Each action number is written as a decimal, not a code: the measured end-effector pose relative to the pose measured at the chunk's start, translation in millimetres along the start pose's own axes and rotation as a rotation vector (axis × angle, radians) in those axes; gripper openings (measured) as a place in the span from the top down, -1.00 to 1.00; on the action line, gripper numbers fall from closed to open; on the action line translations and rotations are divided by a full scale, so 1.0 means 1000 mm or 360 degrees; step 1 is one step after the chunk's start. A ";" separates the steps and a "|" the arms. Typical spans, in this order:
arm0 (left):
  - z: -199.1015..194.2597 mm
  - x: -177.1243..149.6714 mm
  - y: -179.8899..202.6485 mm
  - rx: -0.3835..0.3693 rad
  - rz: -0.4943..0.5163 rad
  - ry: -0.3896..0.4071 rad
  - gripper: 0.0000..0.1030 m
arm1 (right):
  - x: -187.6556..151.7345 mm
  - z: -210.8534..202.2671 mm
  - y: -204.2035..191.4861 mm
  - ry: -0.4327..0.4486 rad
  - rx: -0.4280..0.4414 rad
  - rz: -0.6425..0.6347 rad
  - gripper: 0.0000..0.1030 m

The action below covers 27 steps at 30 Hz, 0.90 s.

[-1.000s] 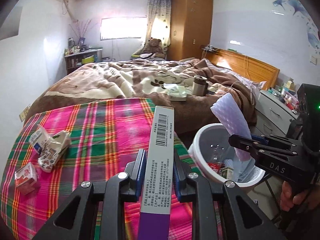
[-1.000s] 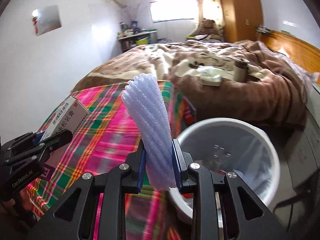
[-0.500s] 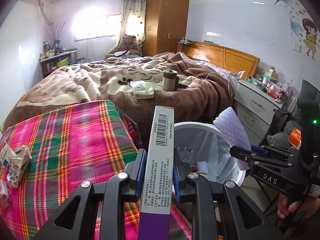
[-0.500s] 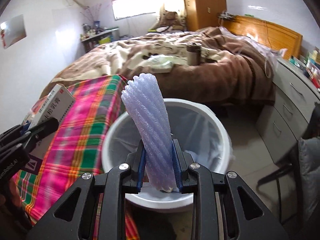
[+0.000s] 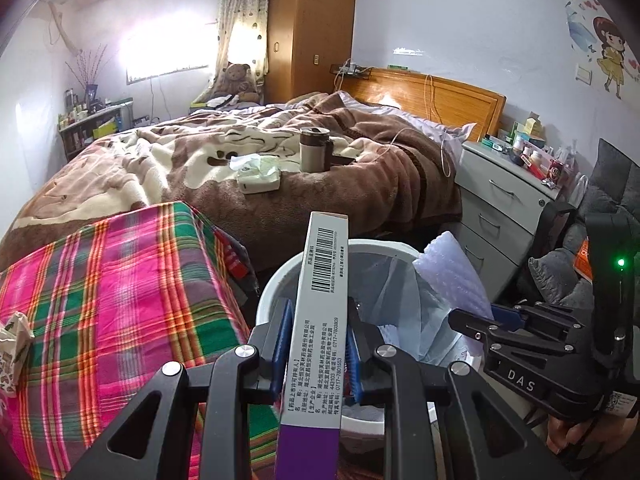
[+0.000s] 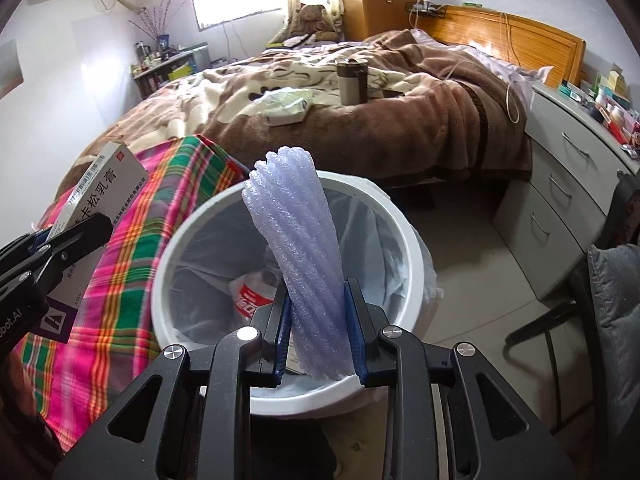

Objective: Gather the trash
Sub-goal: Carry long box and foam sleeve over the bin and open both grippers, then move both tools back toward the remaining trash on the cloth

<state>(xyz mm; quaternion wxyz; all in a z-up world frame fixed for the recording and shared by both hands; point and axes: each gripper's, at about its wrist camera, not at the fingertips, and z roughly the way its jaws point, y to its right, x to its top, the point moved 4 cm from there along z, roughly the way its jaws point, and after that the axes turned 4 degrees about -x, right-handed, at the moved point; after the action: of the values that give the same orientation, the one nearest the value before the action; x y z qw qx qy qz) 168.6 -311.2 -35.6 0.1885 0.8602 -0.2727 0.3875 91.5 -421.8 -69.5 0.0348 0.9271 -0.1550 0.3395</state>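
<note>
our left tongs (image 5: 318, 354) pinch a stiff, light medicine box (image 5: 320, 312) at mid-length, lower centre of frame. our right tongs (image 6: 318, 334) squeeze a soft foam sleeve (image 6: 302, 264) near its base. both hang over the white bin (image 6: 412, 256), so we judge that merely loosening the grip would drop them in.

box (image 5: 316, 344) bottom cut off, bin (image 6: 414, 248) contents part-hidden
</note>
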 end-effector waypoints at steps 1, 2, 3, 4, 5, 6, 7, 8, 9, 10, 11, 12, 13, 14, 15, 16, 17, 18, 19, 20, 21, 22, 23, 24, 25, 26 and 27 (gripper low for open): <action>0.004 -0.001 0.001 -0.0006 0.0002 -0.0009 0.52 | -0.001 0.002 0.001 -0.0007 -0.0003 0.0003 0.47; 0.007 -0.002 0.002 -0.0010 0.0002 -0.0018 0.52 | -0.002 0.003 0.002 -0.0015 -0.0008 0.0007 0.47; 0.010 -0.002 0.003 -0.0011 0.0005 -0.0028 0.52 | -0.004 0.004 0.003 -0.0024 -0.0013 0.0011 0.47; 0.014 -0.004 0.004 -0.0012 0.0014 -0.0038 0.52 | -0.004 0.006 0.004 -0.0032 -0.0016 0.0016 0.47; 0.016 -0.004 0.005 -0.0011 0.0014 -0.0046 0.52 | -0.005 0.007 0.005 -0.0042 -0.0024 0.0017 0.47; 0.019 -0.005 0.005 -0.0008 0.0010 -0.0056 0.52 | -0.005 0.008 0.006 -0.0049 -0.0034 0.0015 0.47; 0.023 -0.005 0.005 -0.0008 0.0010 -0.0064 0.51 | -0.005 0.009 0.007 -0.0058 -0.0050 0.0015 0.46; 0.024 -0.006 0.006 -0.0014 0.0009 -0.0069 0.43 | -0.006 0.010 0.007 -0.0066 -0.0061 0.0013 0.40; 0.025 -0.006 0.006 -0.0026 0.0004 -0.0074 0.34 | -0.005 0.011 0.006 -0.0071 -0.0071 0.0009 0.37; 0.026 -0.006 0.006 -0.0039 -0.0006 -0.0071 0.06 | -0.005 0.011 0.006 -0.0071 -0.0076 0.0006 0.35; 0.026 -0.007 0.006 -0.0044 -0.0011 -0.0069 -0.12 | -0.006 0.011 0.006 -0.0070 -0.0076 0.0005 0.26; 0.025 -0.007 0.005 -0.0058 -0.0013 -0.0064 -0.13 | -0.006 0.011 0.006 -0.0068 -0.0073 0.0005 0.11; 0.025 -0.007 0.004 -0.0060 -0.0012 -0.0062 -0.13 | -0.006 0.010 0.005 -0.0060 -0.0070 0.0004 0.02; 0.024 -0.007 0.003 -0.0052 -0.0013 -0.0063 -0.13 | -0.006 0.009 0.005 -0.0051 -0.0070 0.0004 -0.15; 0.023 -0.008 0.001 -0.0039 -0.0019 -0.0064 -0.13 | -0.006 0.009 0.005 -0.0045 -0.0073 0.0005 -0.18; 0.023 -0.008 0.000 -0.0040 -0.0024 -0.0064 -0.13 | -0.006 0.008 0.005 -0.0043 -0.0073 0.0008 -0.18; 0.021 -0.008 -0.001 -0.0042 -0.0030 -0.0062 -0.13 | -0.005 0.008 0.004 -0.0041 -0.0072 0.0012 -0.19; 0.018 -0.008 -0.003 -0.0037 -0.0030 -0.0052 -0.13 | -0.005 0.007 0.004 -0.0037 -0.0074 0.0016 -0.19; 0.015 -0.008 -0.004 -0.0028 -0.0030 -0.0045 -0.13 | -0.005 0.005 0.003 -0.0031 -0.0076 0.0022 -0.19; 0.012 -0.008 -0.007 -0.0020 -0.0036 -0.0039 -0.13 | -0.004 0.005 0.002 -0.0028 -0.0075 0.0023 -0.19; 0.010 -0.008 -0.008 -0.0023 -0.0041 -0.0035 -0.13 | -0.004 0.003 0.001 -0.0020 -0.0073 0.0024 -0.19; 0.006 -0.008 -0.012 -0.0025 -0.0052 -0.0026 -0.13 | -0.002 0.002 0.000 -0.0012 -0.0072 0.0028 -0.19; 0.003 -0.009 -0.013 -0.0018 -0.0056 -0.0022 -0.13 | -0.002 0.002 -0.001 -0.0007 -0.0070 0.0030 -0.19; 0.000 -0.009 -0.016 -0.0007 -0.0058 -0.0016 -0.13 | -0.001 0.000 -0.003 -0.0001 -0.0066 0.0034 -0.19; -0.004 -0.010 -0.019 0.0003 -0.0060 -0.0007 -0.13 | -0.001 -0.002 -0.005 0.0006 -0.0058 0.0039 -0.19; -0.009 -0.011 -0.022 0.0011 -0.0068 0.0004 -0.13 | 0.000 -0.003 -0.007 0.0012 -0.0052 0.0040 -0.19; -0.012 -0.012 -0.025 0.0015 -0.0074 0.0008 -0.13 | 0.000 -0.005 -0.009 0.0021 -0.0043 0.0038 -0.19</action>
<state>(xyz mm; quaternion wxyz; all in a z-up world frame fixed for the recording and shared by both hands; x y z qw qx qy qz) 170.8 -282.0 -40.0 0.1942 0.8662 -0.2504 0.3864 91.1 -412.0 -65.8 0.0444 0.9223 -0.1703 0.3439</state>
